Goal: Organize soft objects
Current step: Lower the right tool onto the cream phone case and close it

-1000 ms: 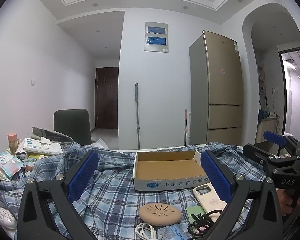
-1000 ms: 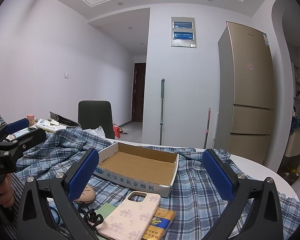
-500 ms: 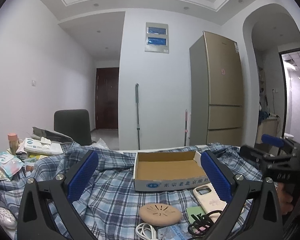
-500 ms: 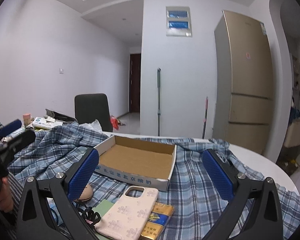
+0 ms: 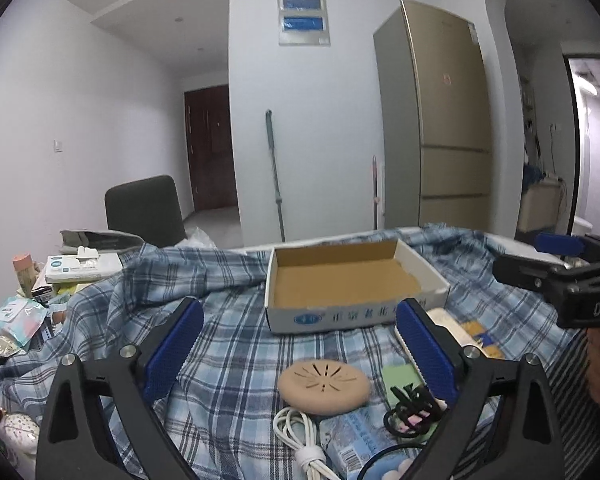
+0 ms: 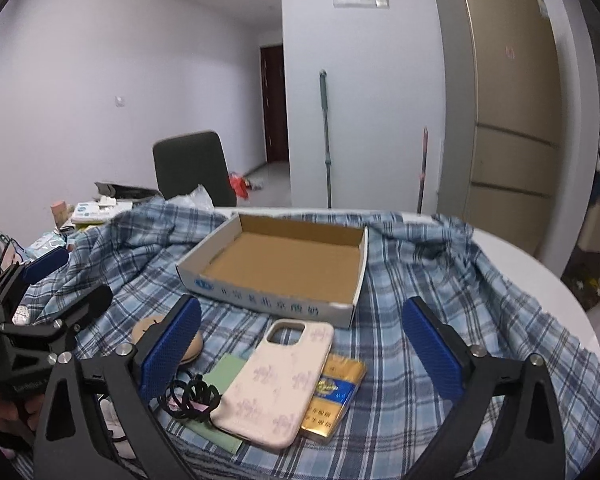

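Note:
An empty cardboard box (image 5: 342,282) (image 6: 284,266) sits on a blue plaid cloth (image 5: 228,344) (image 6: 440,288). In front of it lie a round tan pad (image 5: 324,386) (image 6: 192,350), a pink phone case (image 6: 278,380), black hair ties (image 5: 410,412) (image 6: 190,398), a green card (image 6: 224,370), a yellow packet (image 6: 332,396), a white cable (image 5: 300,436) and a blue tissue pack (image 5: 356,444). My left gripper (image 5: 300,354) is open above the tan pad. My right gripper (image 6: 304,354) is open above the phone case. Both are empty.
Cluttered packets and boxes (image 5: 64,276) lie at the table's left. A dark chair (image 5: 144,210) stands behind. A gold fridge (image 5: 440,120), a mop handle (image 5: 274,172) and a doorway lie beyond. The round white table edge (image 6: 548,292) shows at the right.
Both grippers have tilted downward and moved closer to the table, so the box and the items in front of it sit higher and larger in view. Both stay open.

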Demonstrator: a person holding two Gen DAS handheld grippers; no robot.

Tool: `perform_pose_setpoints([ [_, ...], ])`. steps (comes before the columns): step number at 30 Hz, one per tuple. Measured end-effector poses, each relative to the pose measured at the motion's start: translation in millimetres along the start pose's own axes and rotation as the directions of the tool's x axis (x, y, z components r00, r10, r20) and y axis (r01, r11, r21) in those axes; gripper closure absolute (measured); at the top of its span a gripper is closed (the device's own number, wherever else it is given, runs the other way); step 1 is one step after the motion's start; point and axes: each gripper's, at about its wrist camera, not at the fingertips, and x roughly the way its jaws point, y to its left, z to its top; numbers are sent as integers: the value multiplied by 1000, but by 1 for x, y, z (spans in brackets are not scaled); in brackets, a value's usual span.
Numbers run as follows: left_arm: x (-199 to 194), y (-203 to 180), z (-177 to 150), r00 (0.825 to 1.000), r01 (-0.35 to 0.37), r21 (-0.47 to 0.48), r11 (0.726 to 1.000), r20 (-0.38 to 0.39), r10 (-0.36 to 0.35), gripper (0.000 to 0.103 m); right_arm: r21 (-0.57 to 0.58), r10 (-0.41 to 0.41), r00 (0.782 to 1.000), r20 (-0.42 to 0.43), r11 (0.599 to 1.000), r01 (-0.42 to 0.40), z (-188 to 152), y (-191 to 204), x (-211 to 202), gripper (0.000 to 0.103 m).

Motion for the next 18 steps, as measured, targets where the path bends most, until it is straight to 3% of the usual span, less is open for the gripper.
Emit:
perform_pose_setpoints([
  [4,6,11,-1,1000,-8,-55,998,-25,7,5,65,28,998,-56,998,-25,3,0,7,12],
  [7,9,24,-2,999,-38,-116,993,-42,33,5,70,-16,995,-101,997,23,7,7,14,12],
  [9,9,34,-2,998,-59,-164,985,-44,53,5,53,-39,988,-150,997,47,7,12,27,17],
  [14,14,50,-3,996,-58,-228,972,-74,42,5,48,-47,942,-331,997,66,-9,15,73,27],
  [18,17,51,-3,995,-64,-235,970,-83,45,5,71,-40,892,-450,994,81,-25,14,99,28],
])
